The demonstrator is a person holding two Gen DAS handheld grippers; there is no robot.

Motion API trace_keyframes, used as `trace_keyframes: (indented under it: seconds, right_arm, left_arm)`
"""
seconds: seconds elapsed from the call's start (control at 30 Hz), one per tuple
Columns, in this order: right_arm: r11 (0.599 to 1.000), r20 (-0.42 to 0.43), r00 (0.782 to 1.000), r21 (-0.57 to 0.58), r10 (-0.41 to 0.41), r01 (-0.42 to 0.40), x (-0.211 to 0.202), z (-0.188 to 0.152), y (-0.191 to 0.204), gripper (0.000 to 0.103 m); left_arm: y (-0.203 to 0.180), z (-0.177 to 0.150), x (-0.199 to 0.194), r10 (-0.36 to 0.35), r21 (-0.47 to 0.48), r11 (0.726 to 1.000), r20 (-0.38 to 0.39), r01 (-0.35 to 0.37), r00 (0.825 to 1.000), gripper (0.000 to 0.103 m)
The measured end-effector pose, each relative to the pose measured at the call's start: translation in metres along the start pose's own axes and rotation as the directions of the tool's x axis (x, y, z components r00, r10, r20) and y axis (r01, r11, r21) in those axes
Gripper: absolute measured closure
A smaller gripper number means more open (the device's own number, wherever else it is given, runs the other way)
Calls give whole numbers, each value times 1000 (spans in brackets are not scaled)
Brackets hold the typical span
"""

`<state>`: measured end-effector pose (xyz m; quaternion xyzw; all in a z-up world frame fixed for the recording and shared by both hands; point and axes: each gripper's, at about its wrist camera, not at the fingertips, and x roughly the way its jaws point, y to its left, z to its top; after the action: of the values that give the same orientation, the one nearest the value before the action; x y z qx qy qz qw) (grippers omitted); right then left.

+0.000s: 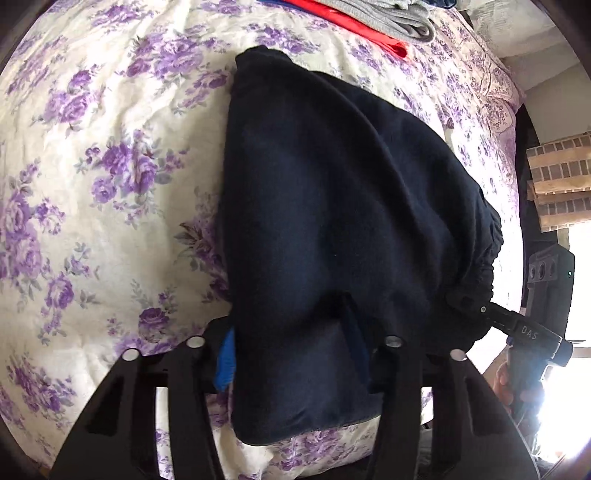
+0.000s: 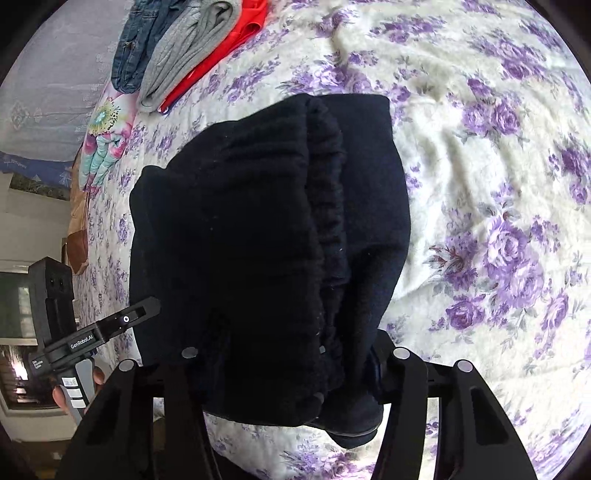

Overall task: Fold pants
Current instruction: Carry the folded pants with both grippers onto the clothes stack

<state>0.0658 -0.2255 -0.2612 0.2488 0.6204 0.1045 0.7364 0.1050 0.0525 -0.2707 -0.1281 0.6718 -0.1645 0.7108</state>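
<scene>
Black pants (image 1: 332, 221) lie partly folded on the floral bedspread, held up at the near end by both grippers. My left gripper (image 1: 295, 354) is shut on the pants' near edge; cloth drapes over its fingers. My right gripper (image 2: 291, 369) is shut on the gathered elastic waistband (image 2: 328, 206) side of the pants (image 2: 240, 240). The right gripper body (image 1: 532, 332) shows at the right of the left wrist view, its tips buried in cloth. The left gripper body (image 2: 92, 339) shows at the left of the right wrist view.
The bed has a white cover with purple flowers (image 1: 110, 166). Folded clothes are stacked at the far end: red (image 1: 369, 29), grey (image 2: 177, 51) and denim (image 2: 136, 44). A colourful pillow (image 2: 103, 140) lies at the bed edge. A wall and bright window stand beyond.
</scene>
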Motion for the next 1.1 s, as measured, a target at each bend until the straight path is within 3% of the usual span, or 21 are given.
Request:
trace_keyframes:
  seconds: [0.07, 0.23, 0.3, 0.4, 0.57, 0.67, 0.7, 0.73, 0.77, 0.9, 1.1]
  right_arm:
    - [998, 32, 999, -51, -28, 29, -8, -2, 13, 55]
    - [989, 86, 995, -138, -41, 53, -41, 0, 47, 63]
    - [986, 102, 995, -163, -21, 38, -57, 3, 62, 65]
    - [981, 87, 995, -182, -56, 71, -65, 8, 72, 65]
    - [986, 44, 996, -148, -75, 81, -59, 14, 55, 66]
    - [987, 44, 996, -139, -77, 83, -53, 16, 45, 65]
    - [987, 49, 996, -142, -76, 82, -51, 17, 44, 65]
    - [986, 50, 996, -142, -76, 83, -50, 18, 44, 65]
    - [985, 50, 996, -147, -79, 86, -50, 18, 45, 65]
    - [973, 84, 993, -209, -84, 100, -65, 18, 61, 66]
    - [956, 144, 989, -283, -31, 72, -98, 42, 98, 66]
  left_arm:
    - [4, -2, -12, -17, -9, 1000, 24, 18, 1000, 78]
    - [3, -6, -29, -36, 15, 999, 52, 35, 998, 81]
    - [9, -7, -21, -61, -5, 998, 15, 61, 998, 79]
    - [23, -7, 6, -170, -106, 981, -69, 162, 983, 73]
    - [4, 4, 25, -165, -79, 984, -97, 158, 982, 59]
    - [-1, 15, 33, -172, -79, 983, -116, 163, 978, 58]
    - [-2, 17, 32, -176, -84, 982, -110, 167, 978, 60]
    - [-5, 18, 29, -172, -72, 984, -93, 165, 981, 75]
    - [-11, 17, 23, -149, -43, 988, -70, 147, 986, 80]
    - [-34, 15, -7, -106, 34, 994, 22, 105, 994, 82]
    - [-35, 35, -68, -166, 34, 986, 163, 163, 973, 83]
